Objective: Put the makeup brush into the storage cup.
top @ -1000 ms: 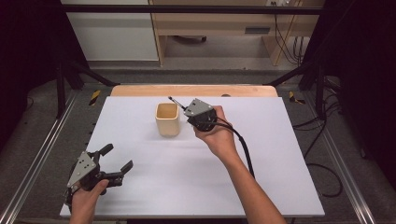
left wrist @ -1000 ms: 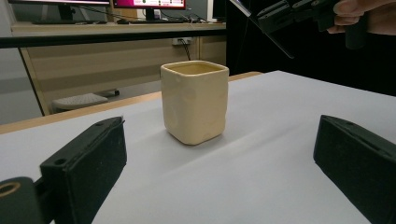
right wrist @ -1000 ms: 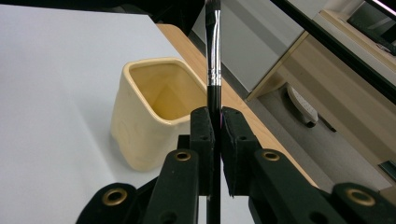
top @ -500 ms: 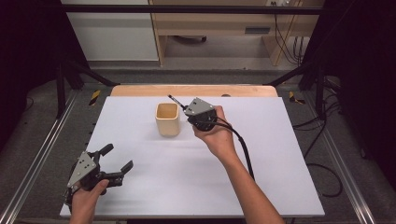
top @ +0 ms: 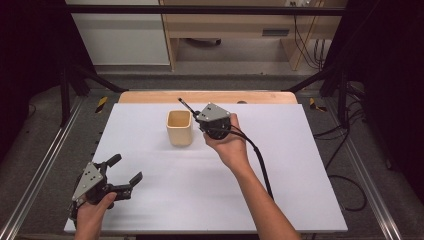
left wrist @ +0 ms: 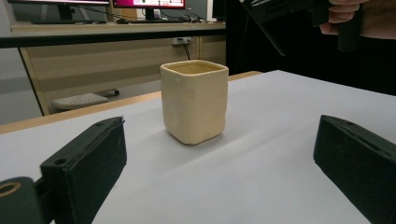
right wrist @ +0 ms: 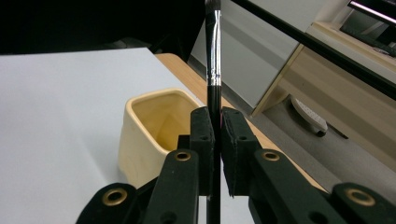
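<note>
We hold a thin black brush (right wrist: 213, 74) clamped between the jaws of our right gripper (top: 199, 119), which hangs just to the right of the cream square cup (top: 179, 128), at about 3 o'clock from it. In the right gripper view the handle runs straight up between the pads, with the silver ferrule above them and the cup's open mouth just beside and below. Our left gripper (top: 124, 172) rests at the near left corner of the table, at roughly 7 o'clock from the cup, jaws spread wide and holding nothing.

What could go wrong, we judge: the grip sits on a slim, smooth handle, so the brush may twist or slide in the pads as we tilt it toward the cup. The cup looks light and stands unsupported; a brush end that catches its rim could push or tip it, since the left gripper is well apart from it. Released too high or too slanted, the brush may bounce out.

The white table top (top: 295, 160) is bare and matte, with a wooden edge at 12 o'clock. Beyond it stand pale wooden furniture and cables on a grey floor; the sides are dark.
</note>
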`<state>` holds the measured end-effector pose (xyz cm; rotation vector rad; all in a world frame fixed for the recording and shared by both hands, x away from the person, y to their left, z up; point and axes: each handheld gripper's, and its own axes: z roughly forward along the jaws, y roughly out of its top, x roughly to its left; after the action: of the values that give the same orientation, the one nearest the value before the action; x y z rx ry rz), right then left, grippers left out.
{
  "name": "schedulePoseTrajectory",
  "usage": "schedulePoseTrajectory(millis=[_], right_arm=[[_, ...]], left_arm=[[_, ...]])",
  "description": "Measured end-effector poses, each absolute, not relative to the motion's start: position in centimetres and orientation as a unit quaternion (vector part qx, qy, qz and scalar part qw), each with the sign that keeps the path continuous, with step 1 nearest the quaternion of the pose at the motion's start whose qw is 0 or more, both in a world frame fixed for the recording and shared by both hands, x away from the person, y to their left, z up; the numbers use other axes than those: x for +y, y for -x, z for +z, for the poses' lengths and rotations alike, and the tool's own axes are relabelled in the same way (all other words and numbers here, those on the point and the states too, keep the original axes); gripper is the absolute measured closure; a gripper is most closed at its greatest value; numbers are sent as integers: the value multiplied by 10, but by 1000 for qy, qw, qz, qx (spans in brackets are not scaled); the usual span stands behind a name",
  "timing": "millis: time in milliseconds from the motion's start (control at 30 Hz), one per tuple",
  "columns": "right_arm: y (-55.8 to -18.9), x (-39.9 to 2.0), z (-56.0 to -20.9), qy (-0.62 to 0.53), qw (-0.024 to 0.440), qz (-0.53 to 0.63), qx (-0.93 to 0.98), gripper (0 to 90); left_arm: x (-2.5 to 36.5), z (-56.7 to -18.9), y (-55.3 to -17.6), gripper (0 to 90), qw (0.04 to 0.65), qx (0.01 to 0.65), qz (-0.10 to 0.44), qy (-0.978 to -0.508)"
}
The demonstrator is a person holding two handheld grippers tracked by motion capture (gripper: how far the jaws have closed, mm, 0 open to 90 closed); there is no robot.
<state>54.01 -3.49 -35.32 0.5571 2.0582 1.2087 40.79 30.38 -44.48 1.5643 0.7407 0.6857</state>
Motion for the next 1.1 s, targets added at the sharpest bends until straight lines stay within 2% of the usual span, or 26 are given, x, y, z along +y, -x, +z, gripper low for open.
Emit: schedulePoseTrajectory(millis=[1100], right_arm=[[-538,-11,-368,-173,349,520,760,837]], left_arm=[[306,-444,-407,24,599,322,297,-670]])
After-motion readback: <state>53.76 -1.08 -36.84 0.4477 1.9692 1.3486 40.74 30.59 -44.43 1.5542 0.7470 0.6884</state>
